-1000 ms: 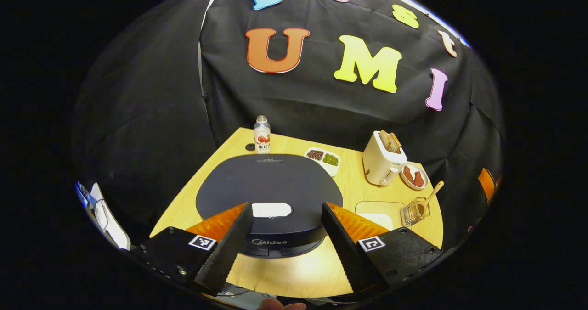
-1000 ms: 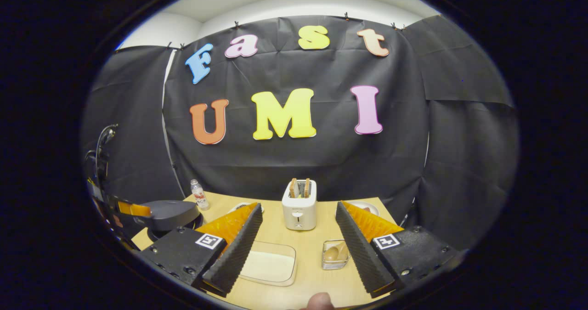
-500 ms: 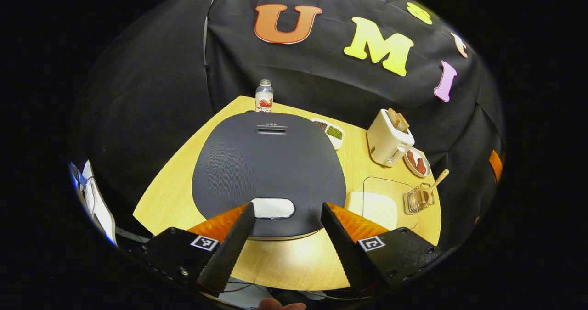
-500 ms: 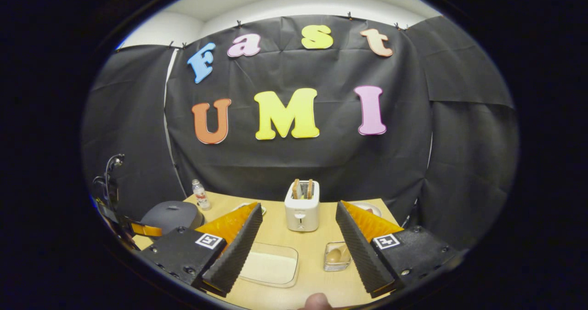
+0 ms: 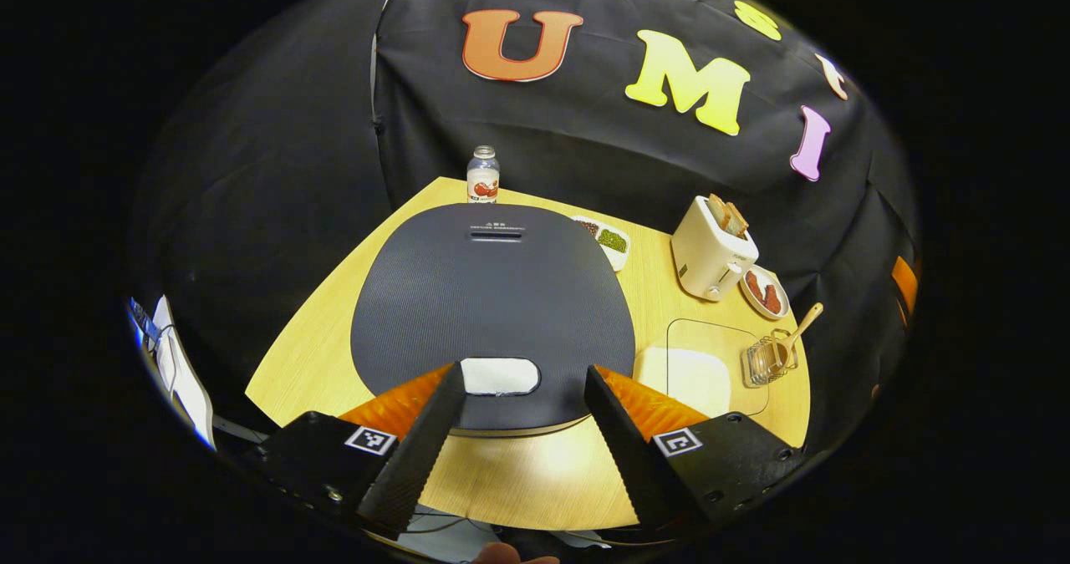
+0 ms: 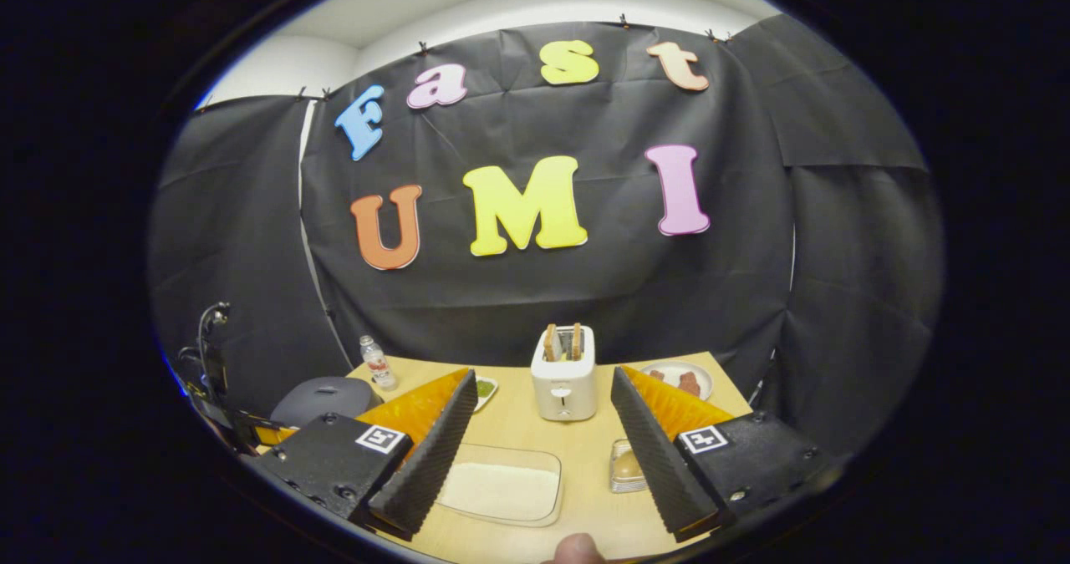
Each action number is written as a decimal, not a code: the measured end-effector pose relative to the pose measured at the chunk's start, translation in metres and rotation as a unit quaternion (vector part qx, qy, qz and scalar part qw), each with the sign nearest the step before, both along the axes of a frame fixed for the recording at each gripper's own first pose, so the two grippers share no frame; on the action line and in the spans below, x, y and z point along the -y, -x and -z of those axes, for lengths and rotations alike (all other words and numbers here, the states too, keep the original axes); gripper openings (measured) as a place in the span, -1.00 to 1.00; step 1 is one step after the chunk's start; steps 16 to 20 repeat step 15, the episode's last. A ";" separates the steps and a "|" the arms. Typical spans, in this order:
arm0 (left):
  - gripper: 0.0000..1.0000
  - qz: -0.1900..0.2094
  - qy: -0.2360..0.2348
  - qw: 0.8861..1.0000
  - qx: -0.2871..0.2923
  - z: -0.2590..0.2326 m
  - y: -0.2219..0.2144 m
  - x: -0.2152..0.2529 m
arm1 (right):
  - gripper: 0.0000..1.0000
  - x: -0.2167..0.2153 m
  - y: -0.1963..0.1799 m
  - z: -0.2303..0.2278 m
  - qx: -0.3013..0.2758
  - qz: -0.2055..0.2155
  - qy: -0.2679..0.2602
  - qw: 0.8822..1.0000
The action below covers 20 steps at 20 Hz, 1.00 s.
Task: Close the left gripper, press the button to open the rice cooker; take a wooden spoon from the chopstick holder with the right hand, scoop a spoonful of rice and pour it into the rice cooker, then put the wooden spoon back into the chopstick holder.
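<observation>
Rice cooker [image 5: 493,297], lid down, sat at the table's [image 5: 535,480] left edge, its pale button [image 5: 499,376] between the released fingers of the left gripper [image 5: 522,430] above it. At the right edge stood a clear rice tray [image 6: 501,490], then the chopstick holder [image 5: 767,362] with the wooden spoon [image 5: 801,330]. The right gripper [image 6: 535,451] hovered released.

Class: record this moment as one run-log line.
stage: approaching button | left tool: open, above button | rice cooker: lid shut | right tool: open, empty | wooden spoon: in chopstick holder
</observation>
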<state>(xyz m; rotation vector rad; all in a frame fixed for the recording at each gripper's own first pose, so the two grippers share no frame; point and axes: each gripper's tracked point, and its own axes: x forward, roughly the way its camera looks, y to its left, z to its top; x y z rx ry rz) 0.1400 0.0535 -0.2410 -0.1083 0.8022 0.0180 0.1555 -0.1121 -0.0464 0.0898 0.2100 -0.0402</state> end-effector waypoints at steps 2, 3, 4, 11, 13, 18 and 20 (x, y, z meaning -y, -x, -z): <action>0.94 0.002 -0.013 1.000 0.004 0.000 -0.001 0.000 | 1.00 -0.001 -0.002 0.001 -0.001 -0.005 -0.002 1.000; 0.93 0.002 -0.020 1.000 0.005 -0.001 -0.001 0.000 | 1.00 0.001 -0.003 -0.001 0.001 -0.007 -0.002 1.000; 0.94 0.000 -0.023 1.000 0.008 0.000 -0.003 -0.001 | 1.00 0.000 -0.005 0.001 0.003 -0.009 -0.001 1.000; 0.92 -0.030 -0.038 0.999 0.021 -0.002 -0.009 -0.002 | 1.00 0.023 -0.019 -0.003 0.013 -0.015 0.009 1.000; 0.91 -0.039 -0.047 0.998 0.020 -0.002 -0.011 -0.002 | 1.00 0.037 -0.025 -0.009 0.024 -0.007 0.020 0.999; 0.91 -0.045 -0.053 0.997 0.019 -0.005 -0.011 0.000 | 0.84 0.053 -0.030 -0.013 0.032 0.003 0.033 0.999; 0.91 -0.045 -0.053 0.997 0.019 -0.005 -0.011 0.000 | 0.84 0.053 -0.030 -0.013 0.032 0.003 0.033 0.999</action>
